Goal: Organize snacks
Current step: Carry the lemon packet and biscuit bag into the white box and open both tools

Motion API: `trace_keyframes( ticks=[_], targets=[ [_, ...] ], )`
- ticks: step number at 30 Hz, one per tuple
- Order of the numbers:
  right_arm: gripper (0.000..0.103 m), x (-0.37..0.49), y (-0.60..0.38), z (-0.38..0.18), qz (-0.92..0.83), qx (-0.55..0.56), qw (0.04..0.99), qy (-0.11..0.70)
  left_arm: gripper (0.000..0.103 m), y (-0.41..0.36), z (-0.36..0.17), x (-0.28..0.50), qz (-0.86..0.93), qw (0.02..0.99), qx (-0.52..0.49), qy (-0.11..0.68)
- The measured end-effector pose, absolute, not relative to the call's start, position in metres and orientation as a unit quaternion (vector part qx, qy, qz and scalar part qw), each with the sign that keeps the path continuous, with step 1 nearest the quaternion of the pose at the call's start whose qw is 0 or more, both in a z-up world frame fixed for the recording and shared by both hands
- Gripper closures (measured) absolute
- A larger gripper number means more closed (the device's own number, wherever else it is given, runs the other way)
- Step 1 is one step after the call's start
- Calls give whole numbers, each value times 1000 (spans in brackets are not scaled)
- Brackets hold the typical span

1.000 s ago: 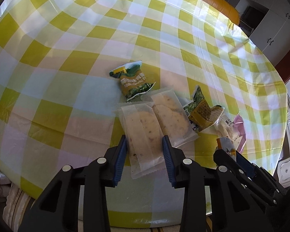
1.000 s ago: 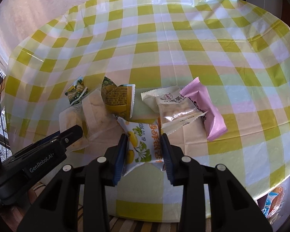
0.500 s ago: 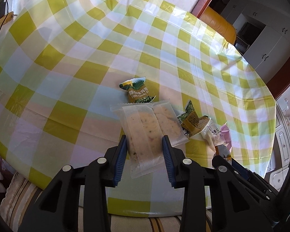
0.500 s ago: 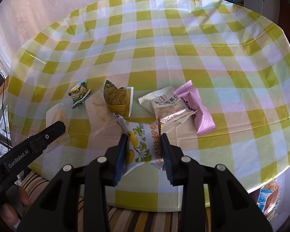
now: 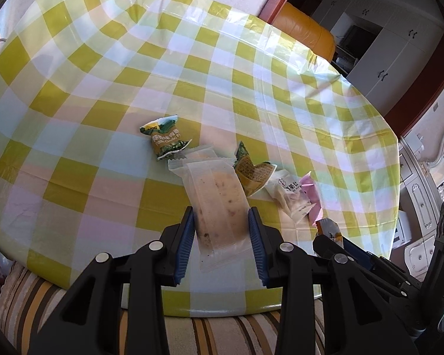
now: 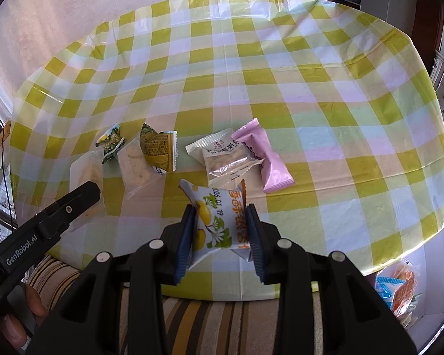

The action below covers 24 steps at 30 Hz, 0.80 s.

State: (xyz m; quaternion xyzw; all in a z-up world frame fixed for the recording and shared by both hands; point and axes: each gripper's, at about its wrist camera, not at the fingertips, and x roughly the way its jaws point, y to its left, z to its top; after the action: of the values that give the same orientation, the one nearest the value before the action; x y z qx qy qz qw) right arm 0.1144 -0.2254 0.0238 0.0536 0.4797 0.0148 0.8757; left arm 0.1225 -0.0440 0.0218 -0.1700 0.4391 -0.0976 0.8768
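Observation:
My left gripper (image 5: 220,230) is shut on a clear-wrapped biscuit packet (image 5: 217,204) and holds it above the near table edge. My right gripper (image 6: 220,230) is shut on a white packet with lemon print (image 6: 219,222), also lifted. On the yellow checked tablecloth (image 6: 251,74) lie a second clear biscuit packet (image 6: 134,165), a small green packet (image 6: 111,142), a yellow-green packet (image 6: 158,151), a beige nut packet (image 6: 228,159) and a pink packet (image 6: 266,159). The left gripper (image 6: 83,198) with its packet (image 6: 85,171) shows at the left of the right wrist view.
A clear container with several wrapped snacks (image 6: 399,284) stands below the table's right edge. A striped cushion (image 6: 222,319) lies under the near edge. An orange chair (image 5: 305,29) stands behind the table. White cabinets (image 5: 393,53) are at the far right.
Both grippers have risen and pulled back toward the near edge, each lifting its packet off the cloth. The other packets lie where they were.

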Motion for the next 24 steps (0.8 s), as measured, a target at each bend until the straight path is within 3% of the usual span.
trace_keyframes(
  ticks=[24],
  targets=[
    [68, 34, -383, 29, -162, 92, 850, 493, 68, -204, 19, 86, -307, 810, -79, 493]
  ],
)
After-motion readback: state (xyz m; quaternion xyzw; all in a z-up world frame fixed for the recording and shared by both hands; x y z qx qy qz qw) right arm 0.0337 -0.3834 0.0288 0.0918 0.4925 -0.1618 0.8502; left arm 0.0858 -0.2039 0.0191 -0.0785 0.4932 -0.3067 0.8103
